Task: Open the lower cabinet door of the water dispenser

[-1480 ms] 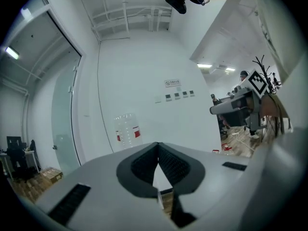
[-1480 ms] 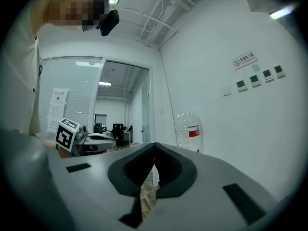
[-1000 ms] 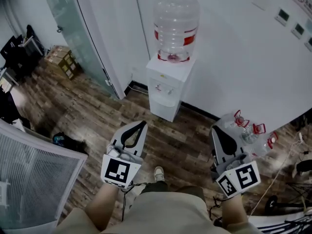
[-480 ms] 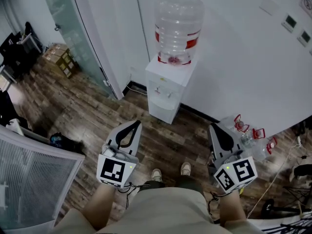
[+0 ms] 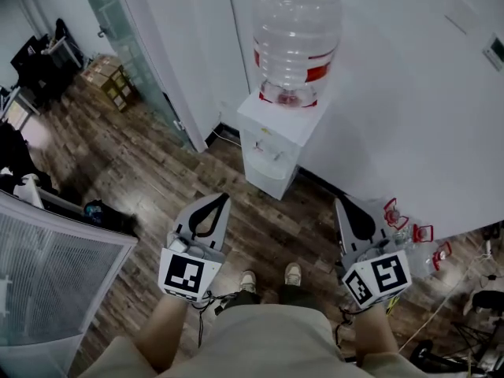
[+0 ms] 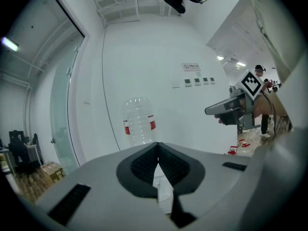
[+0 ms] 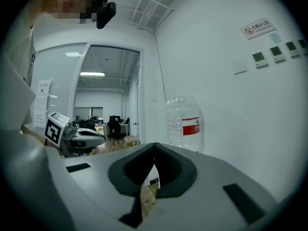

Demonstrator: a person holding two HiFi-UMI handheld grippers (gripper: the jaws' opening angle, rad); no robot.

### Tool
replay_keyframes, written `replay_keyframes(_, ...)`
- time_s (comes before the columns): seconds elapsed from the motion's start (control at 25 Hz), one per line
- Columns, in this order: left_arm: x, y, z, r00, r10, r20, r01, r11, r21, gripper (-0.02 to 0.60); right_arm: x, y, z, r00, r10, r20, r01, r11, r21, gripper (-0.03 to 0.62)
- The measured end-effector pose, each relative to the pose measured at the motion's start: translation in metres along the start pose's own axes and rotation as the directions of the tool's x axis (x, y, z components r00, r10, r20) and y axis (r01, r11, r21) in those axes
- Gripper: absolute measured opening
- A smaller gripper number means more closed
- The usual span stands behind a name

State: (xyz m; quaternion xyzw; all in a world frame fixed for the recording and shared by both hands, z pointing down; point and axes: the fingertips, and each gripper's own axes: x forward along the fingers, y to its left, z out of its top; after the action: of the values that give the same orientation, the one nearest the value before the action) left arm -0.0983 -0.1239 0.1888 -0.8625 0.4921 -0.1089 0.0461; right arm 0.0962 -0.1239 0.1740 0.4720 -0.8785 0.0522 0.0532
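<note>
From the head, the floor (image 5: pixel 150 172) is looked down on steeply, the left tongs (image 5: pixel 219 201) and right tongs (image 5: pixel 340 203) near, the water dispenser (image 5: pixel 272 152) farther ahead. Each tongs camera is pointed nearly level along its jaws; the dispenser's bottle (image 6: pixel 138 121) is shared by all three views.

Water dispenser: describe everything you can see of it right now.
The water dispenser is a white, plastic-looking box standing upright on the wood-look floor, backed up to the white wall. A clear bottle with a red label band sits inverted on top and looks empty. Taps show in the front recess. The lower cabinet door looks closed, though barely seen. The left tongs and right tongs are short of it.
</note>
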Motion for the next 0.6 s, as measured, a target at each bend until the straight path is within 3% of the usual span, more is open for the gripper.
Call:
replay_keyframes(0.4,0.056,-0.024,-0.014,0.995,0.093,-0.041,-0.094,0.995,-0.034,0.006,0.038,-0.072,-0.022,0.996,0.087,0.005,-0.087,0.996,-0.007,0.009)
replay_keyframes(0.6,0.083,-0.026,-0.035,0.993,0.113,-0.038,-0.115,0.991,-0.061,0.006,0.071,-0.091,-0.050,0.991,0.135,0.004,-0.135,0.990,0.030,0.067)
